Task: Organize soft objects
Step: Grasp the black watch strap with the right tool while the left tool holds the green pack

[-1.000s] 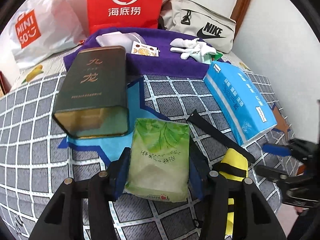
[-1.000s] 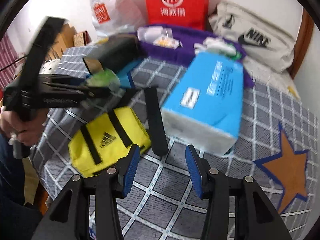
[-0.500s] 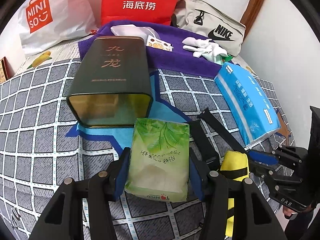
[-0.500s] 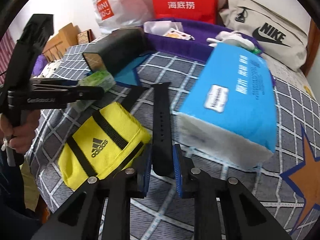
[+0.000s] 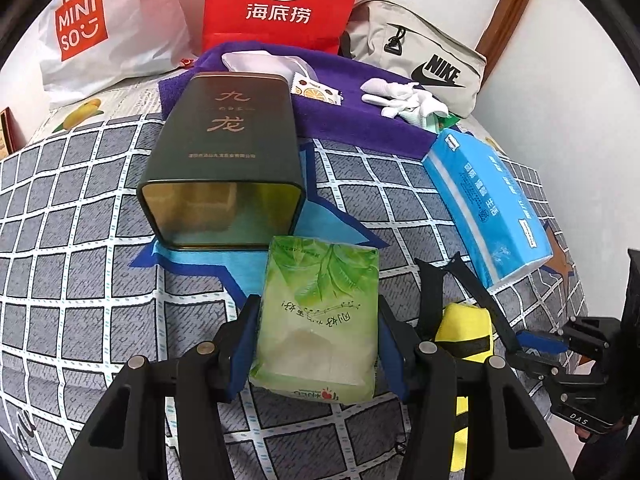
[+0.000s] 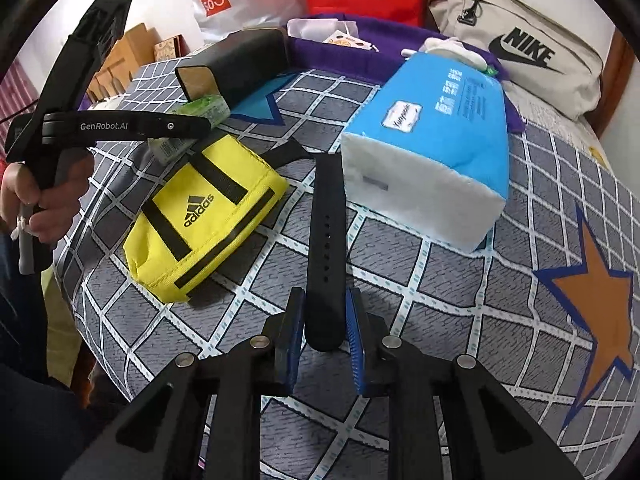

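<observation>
Left claw (image 5: 316, 344): its blue pads stand on either side of the green tissue pack (image 5: 318, 316) and press against its long edges; the pack is held, its near end between the pads and its far end pointing toward the open mouth of the dark tin box (image 5: 224, 160), which lies on its side just beyond. Seen from the right wrist camera, the same pack shows under the left claw's arm, close to the tin.

Right claw (image 6: 325, 332): the jaws stand narrow and are opening slightly. The rounded end of the black strap (image 6: 327, 248) lies between the pads; whether the pads press on it cannot be told. The strap runs straight away from the claw across the grid-patterned bed cover (image 6: 440, 304).

The yellow Adidas pouch (image 6: 204, 216) lies flat to the left of the strap, just beside it. The blue tissue pack (image 6: 436, 144) lies to the right of the strap, its white end nearest. At the back, a purple towel (image 5: 360, 120) carries white socks (image 5: 404, 96); behind it lean a red paper bag (image 5: 280, 0), a white Miniso bag (image 5: 100, 28) and a beige Nike bag (image 5: 420, 64).
</observation>
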`<state>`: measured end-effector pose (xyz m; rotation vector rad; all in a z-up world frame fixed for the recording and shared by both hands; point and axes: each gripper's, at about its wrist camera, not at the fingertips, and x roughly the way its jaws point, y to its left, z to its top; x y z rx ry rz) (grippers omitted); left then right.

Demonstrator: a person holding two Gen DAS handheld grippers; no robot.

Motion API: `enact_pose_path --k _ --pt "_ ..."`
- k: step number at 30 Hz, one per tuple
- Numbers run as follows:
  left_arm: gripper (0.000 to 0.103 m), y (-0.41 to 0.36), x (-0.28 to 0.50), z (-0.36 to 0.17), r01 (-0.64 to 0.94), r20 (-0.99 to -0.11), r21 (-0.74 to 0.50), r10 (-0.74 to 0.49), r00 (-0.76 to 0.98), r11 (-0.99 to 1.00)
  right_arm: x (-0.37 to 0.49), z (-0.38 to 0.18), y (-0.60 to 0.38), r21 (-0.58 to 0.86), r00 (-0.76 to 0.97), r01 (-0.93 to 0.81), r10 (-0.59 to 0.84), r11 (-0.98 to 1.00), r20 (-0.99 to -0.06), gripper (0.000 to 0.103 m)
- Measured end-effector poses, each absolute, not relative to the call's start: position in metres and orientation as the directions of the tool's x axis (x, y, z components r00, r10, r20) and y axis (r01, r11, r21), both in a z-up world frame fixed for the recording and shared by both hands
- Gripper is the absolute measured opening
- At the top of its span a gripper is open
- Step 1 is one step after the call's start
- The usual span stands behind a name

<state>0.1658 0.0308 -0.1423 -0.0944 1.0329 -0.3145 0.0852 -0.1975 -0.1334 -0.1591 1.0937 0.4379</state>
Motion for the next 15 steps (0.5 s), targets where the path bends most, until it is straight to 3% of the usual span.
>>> enact_pose_path --k 1,3,7,10,11,15 --pt "0.052 0.03 0.165 -0.142 0.215 -0.829 -0.222 -0.3 0.472 0.951 0.087 -0.133 -0.196 0.088 0.39 -0.421 0.268 0.903 -0.881 0.025" --pt "0.052 0.03 0.165 -0.141 0.214 -0.829 -0.219 -0.297 0.473 0.952 0.095 -0.133 -0.189 0.077 0.405 -0.429 0.268 0.9 -0.874 0.04" --pt "0.052 0.034 0.163 -0.139 0.201 -0.829 -0.22 -0.291 0.477 0.955 0.108 -0.142 -0.174 0.025 0.429 -0.43 0.228 0.903 -0.874 0.04" --pt "0.052 0.037 0.162 -0.138 0.193 -0.831 -0.216 -0.284 0.478 0.957 0.11 -0.142 -0.175 0.032 0.444 -0.424 0.239 0.905 -0.864 0.033" --pt "0.052 0.038 0.162 -0.137 0.191 -0.831 -0.216 -0.283 0.479 0.957 0.11 -0.142 -0.177 0.032 0.451 -0.414 0.236 0.91 -0.861 0.02" --pt "0.052 0.039 0.161 -0.135 0.193 -0.827 -0.222 -0.289 0.483 0.956 0.108 -0.141 -0.182 0.056 0.438 -0.41 0.25 0.91 -0.864 0.021"
